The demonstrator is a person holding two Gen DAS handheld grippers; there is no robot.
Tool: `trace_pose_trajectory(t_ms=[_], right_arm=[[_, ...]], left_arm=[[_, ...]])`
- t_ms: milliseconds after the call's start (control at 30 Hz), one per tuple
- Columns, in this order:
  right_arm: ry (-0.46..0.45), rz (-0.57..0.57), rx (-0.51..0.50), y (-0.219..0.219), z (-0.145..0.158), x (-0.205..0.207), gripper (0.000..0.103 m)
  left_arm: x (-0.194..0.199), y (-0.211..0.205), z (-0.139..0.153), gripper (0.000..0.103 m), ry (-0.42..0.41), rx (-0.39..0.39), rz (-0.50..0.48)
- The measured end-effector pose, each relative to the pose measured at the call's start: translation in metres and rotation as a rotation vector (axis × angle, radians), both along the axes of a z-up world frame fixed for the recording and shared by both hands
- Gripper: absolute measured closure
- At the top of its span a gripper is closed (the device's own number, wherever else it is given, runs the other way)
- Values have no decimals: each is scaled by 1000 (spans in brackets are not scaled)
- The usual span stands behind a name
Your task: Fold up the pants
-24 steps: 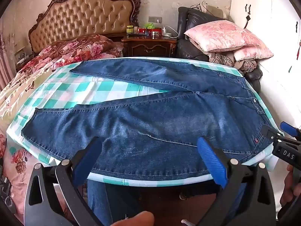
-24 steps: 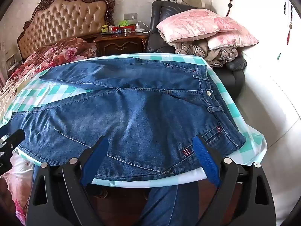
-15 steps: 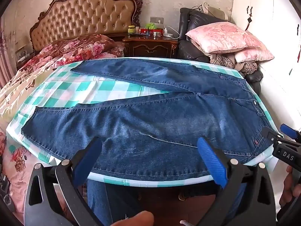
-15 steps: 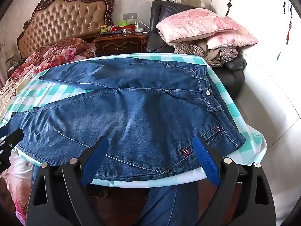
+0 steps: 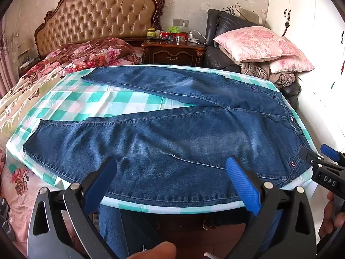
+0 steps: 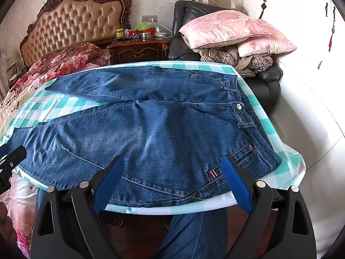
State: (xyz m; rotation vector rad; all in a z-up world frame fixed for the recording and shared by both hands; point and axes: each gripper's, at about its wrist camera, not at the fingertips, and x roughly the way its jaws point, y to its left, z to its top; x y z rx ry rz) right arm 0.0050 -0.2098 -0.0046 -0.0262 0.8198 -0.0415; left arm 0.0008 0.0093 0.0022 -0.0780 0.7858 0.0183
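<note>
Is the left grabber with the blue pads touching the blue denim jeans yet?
Cannot tell. In the left wrist view the left grabber stands wide open over the blue denim jeans, but neither view plainly shows a gap or contact.

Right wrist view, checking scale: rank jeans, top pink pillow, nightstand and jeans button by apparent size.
1. jeans
2. top pink pillow
3. nightstand, farther back, so unsure
4. jeans button

Bedroom, daylit, floral wallpaper.
Tufted tan leather headboard w/ carved dark-wood frame at back left, red floral quilt on bed below. Dark carved wooden nightstand beside it, cluttered w/ jars & a charger; wall socket above. Black leather armchair right of that, stacked w/ pink floral pillows & plaid blanket. White wardrobe doors far right. Dark wood floor near.
</note>
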Motion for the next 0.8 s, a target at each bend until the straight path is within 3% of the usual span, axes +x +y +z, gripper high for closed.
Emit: trace_pose_trajectory(t_ms=[800], right_arm=[[0, 1, -1, 1, 0, -2, 15]], left_arm=[[0, 1, 0, 2, 0, -3, 1]])
